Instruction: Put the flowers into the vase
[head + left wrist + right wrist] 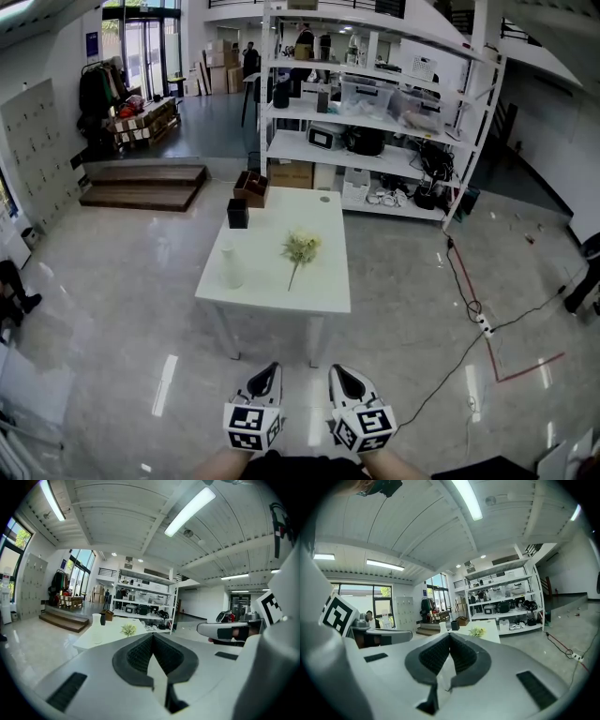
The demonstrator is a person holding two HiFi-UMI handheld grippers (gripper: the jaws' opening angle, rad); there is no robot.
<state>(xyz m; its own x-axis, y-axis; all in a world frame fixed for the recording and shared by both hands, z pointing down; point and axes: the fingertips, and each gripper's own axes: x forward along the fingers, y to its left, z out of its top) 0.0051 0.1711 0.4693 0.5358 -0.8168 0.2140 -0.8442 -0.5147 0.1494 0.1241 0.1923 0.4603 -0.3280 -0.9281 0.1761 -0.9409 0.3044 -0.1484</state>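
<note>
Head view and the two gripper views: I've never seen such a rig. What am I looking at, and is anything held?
No robot arm: a person holds a gripper in each hand, the left gripper and the right gripper, each bearing a marker cube. The head view looks down from the person's head; each gripper view looks along that gripper's own fingers. Ahead stands a white table with a white vase, flowers lying beside it and a black box at the far corner. Both grippers are shut and empty, short of the table.
</note>
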